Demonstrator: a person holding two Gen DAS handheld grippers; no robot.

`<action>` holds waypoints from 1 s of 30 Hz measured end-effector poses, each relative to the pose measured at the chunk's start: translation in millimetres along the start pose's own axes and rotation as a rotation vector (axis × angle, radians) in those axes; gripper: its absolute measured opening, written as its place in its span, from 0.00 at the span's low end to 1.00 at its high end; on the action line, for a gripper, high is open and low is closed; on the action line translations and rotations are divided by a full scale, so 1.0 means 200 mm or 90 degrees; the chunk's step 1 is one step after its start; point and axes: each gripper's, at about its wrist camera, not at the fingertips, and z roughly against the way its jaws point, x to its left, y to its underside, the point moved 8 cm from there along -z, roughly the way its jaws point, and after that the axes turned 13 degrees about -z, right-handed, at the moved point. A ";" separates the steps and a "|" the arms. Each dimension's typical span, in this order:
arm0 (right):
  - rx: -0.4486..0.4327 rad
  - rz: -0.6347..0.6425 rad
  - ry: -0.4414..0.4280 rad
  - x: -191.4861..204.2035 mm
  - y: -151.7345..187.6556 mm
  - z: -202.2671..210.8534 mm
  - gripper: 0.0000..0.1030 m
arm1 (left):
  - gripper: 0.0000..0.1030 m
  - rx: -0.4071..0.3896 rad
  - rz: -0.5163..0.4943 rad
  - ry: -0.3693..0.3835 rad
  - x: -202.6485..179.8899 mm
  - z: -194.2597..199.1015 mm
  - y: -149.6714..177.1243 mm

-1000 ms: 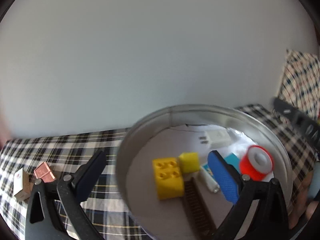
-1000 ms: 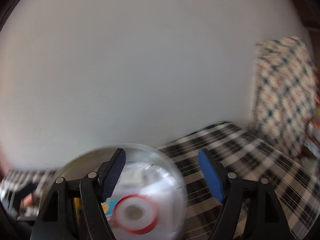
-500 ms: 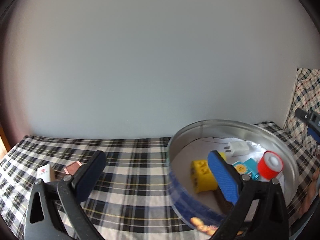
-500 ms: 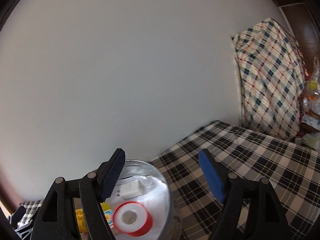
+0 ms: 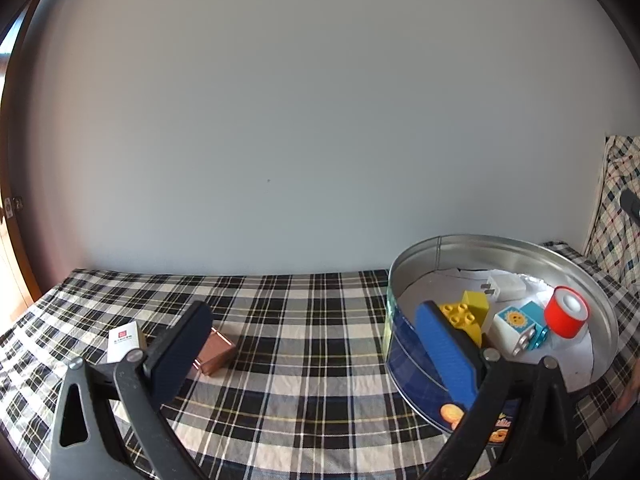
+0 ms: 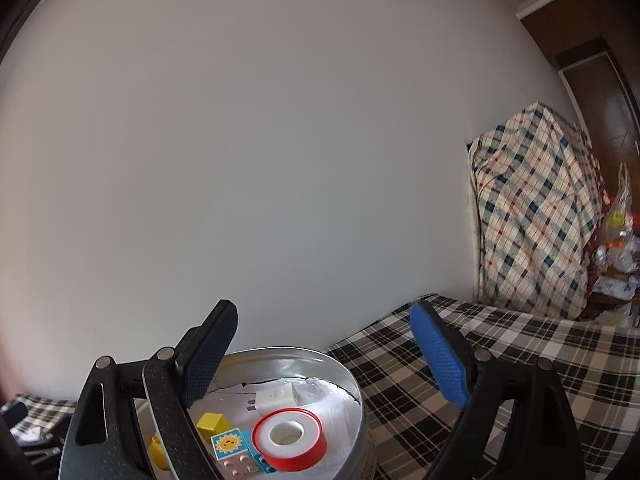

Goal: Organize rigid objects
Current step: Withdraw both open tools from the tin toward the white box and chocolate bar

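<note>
A round metal tin (image 5: 496, 246) (image 6: 320, 360) stands on the plaid cloth. Inside it lie a red tape roll (image 5: 566, 317) (image 6: 290, 444), a sun-faced block (image 5: 516, 326) (image 6: 230, 444), yellow bricks (image 5: 466, 314) (image 6: 214, 424) and a white plug adapter (image 5: 506, 286) (image 6: 276, 398). A copper-coloured box (image 5: 216, 350) and a small white box (image 5: 124, 340) lie on the cloth to the left. My left gripper (image 5: 316, 350) is open and holds nothing, the copper box just past its left finger. My right gripper (image 6: 324, 354) hovers over the tin, its jaws opening, nothing between them.
The plaid cloth (image 5: 304, 320) covers a table set against a plain white wall. At the right stands something draped in a lighter plaid fabric (image 6: 536, 216), with plastic bags (image 6: 618, 224) beyond it.
The left view has swung left: the tin slid to the right edge and both small boxes came toward the middle. The right view rose and steadied, and its jaws spread wider.
</note>
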 end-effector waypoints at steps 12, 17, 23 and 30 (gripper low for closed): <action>-0.009 0.019 0.011 0.03 0.03 0.15 0.88 | 1.00 -0.008 -0.019 0.019 -0.01 0.06 0.01; 0.003 0.003 0.010 0.05 0.06 0.19 0.88 | 1.00 -0.003 0.000 0.025 0.05 0.08 0.04; 0.029 0.012 -0.011 0.14 0.13 0.25 0.88 | 1.00 0.005 0.005 0.022 0.12 0.08 0.07; 0.069 0.006 -0.027 0.29 0.24 0.28 0.88 | 1.00 0.009 0.006 0.009 0.22 0.08 0.10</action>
